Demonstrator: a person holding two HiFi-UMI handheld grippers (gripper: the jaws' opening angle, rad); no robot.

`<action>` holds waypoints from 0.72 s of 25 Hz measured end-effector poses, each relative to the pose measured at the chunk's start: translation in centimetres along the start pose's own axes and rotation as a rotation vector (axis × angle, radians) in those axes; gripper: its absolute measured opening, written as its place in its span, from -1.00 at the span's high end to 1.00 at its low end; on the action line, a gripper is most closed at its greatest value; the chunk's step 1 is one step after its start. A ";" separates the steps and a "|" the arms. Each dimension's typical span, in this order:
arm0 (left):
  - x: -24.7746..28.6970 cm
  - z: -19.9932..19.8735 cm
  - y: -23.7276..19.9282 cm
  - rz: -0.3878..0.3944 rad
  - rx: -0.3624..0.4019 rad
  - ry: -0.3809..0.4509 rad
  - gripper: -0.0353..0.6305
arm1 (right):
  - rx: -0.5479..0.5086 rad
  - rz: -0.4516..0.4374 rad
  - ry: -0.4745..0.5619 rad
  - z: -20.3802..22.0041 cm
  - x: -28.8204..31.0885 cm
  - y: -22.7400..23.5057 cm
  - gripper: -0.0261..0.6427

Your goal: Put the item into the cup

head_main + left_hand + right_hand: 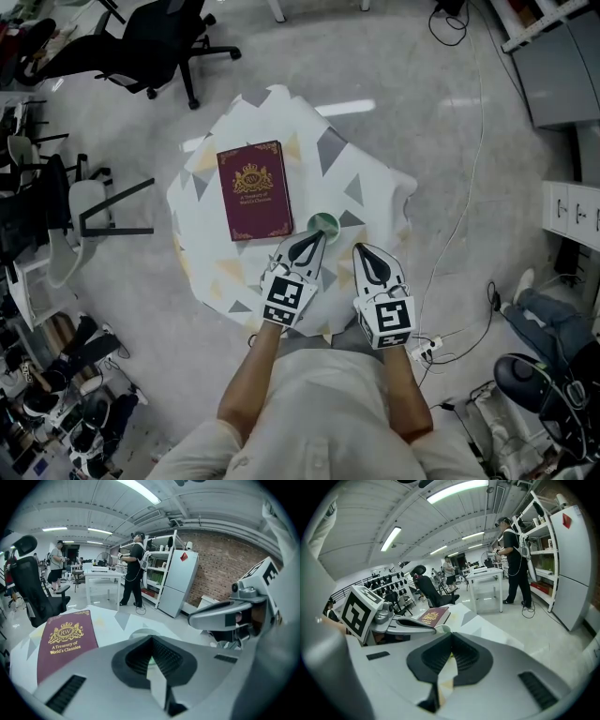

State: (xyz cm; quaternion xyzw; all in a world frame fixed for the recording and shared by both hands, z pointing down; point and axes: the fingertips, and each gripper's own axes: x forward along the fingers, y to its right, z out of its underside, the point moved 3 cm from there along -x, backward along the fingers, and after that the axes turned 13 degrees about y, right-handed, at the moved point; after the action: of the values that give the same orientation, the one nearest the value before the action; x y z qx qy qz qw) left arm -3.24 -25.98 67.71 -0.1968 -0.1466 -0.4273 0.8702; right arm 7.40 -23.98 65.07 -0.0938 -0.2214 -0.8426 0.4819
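The left gripper has its jaws drawn together, the tips meeting, and nothing shows clamped between them (only a pale greenish sliver shows through the slot behind the tips). The right gripper is closed the same way, tips touching, with just a scrap of the patterned cloth visible through its slot.

Just past the left jaw tips, almost under them, stands the cup. It is a small round cup with a green inside and a pale rim. From the right jaws it lies ahead and off to their left, just beside the left gripper's jaws. Whether the item is in the cup cannot be told; no view shows a loose item near either pair of jaws.

Further ahead and to the left of both pairs of jaws lies a maroon book, flat on the cloth, cover up, apart from the cup.

Well beyond the table, out past the left jaws, are a black office chair, a white table with a person standing at it, a pale fridge and a brick wall.
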 end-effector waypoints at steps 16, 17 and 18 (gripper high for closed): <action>1.1 1.1 -0.4 -0.036 0.027 -0.077 0.86 | 0.002 -0.013 -0.003 -0.2 0.4 0.4 0.90; 1.2 1.1 -0.4 -0.038 0.030 -0.080 0.86 | 0.002 -0.013 -0.002 -0.2 0.4 0.4 0.90; 1.2 1.1 -0.4 -0.039 0.032 -0.082 0.86 | 0.002 -0.013 -0.001 -0.2 0.4 0.4 0.90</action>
State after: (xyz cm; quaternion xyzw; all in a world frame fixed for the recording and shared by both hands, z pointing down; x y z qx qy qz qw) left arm -2.92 -26.49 69.27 -0.1971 -0.1928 -0.4333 0.8580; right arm 7.55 -24.55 65.18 -0.0921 -0.2230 -0.8454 0.4765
